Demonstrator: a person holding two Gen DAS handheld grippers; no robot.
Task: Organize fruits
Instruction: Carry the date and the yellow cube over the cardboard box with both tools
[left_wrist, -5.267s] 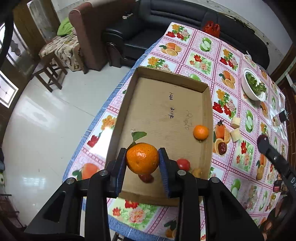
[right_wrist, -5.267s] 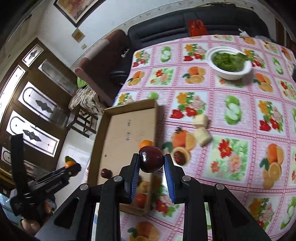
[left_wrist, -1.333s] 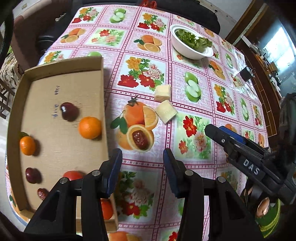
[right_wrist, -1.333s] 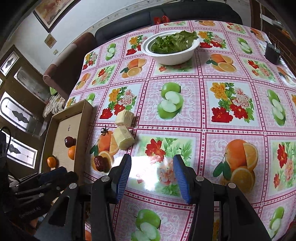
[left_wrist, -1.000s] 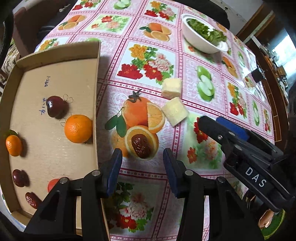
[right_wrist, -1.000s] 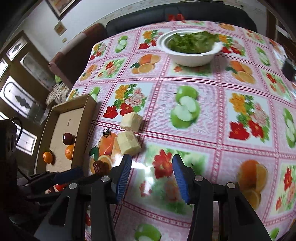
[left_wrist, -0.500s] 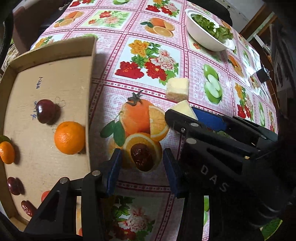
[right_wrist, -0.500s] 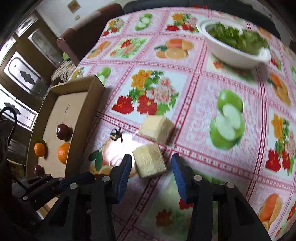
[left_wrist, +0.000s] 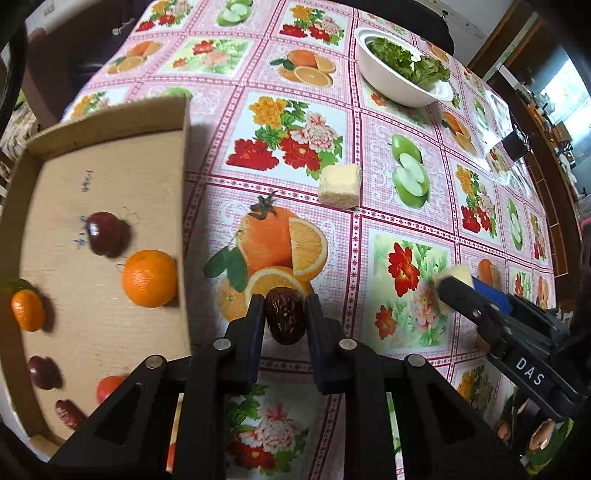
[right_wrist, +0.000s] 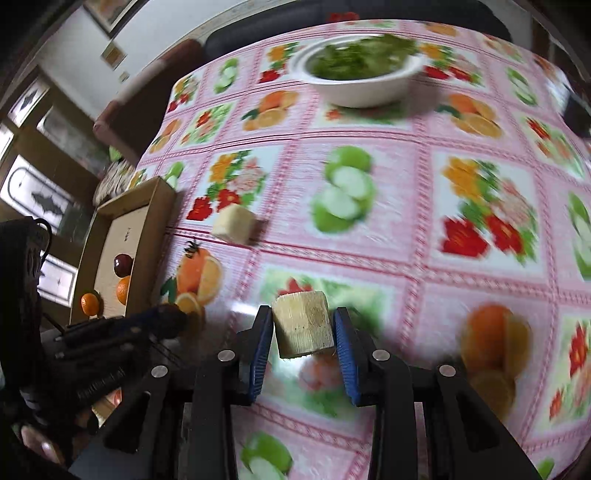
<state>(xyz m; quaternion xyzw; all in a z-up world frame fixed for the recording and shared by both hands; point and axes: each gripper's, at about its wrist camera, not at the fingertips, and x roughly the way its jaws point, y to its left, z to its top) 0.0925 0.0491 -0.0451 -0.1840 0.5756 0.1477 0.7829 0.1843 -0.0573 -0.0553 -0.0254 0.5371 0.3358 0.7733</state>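
My left gripper (left_wrist: 284, 314) is shut on a dark brown wrinkled date (left_wrist: 285, 316), right of the cardboard tray (left_wrist: 110, 114). The tray holds an orange (left_wrist: 149, 278), a small tangerine (left_wrist: 27, 309), a dark red plum (left_wrist: 105, 233) and more small fruits at its near end. My right gripper (right_wrist: 303, 330) is shut on a pale yellow fruit chunk (right_wrist: 302, 328), lifted above the tablecloth; it also shows in the left wrist view (left_wrist: 456, 291). A second pale chunk (left_wrist: 340, 185) lies on the cloth, seen in the right wrist view too (right_wrist: 234, 223).
A white bowl of green leaves (left_wrist: 402, 72) stands at the far side of the table, also in the right wrist view (right_wrist: 356, 74). The fruit-print pink tablecloth (left_wrist: 406, 206) covers the table. A dark sofa and a brown armchair (right_wrist: 147, 92) stand beyond the table.
My left gripper closed on the date it was straddling. My right gripper closed on the nearer pale chunk and lifted it off the cloth, drawing back to the right.
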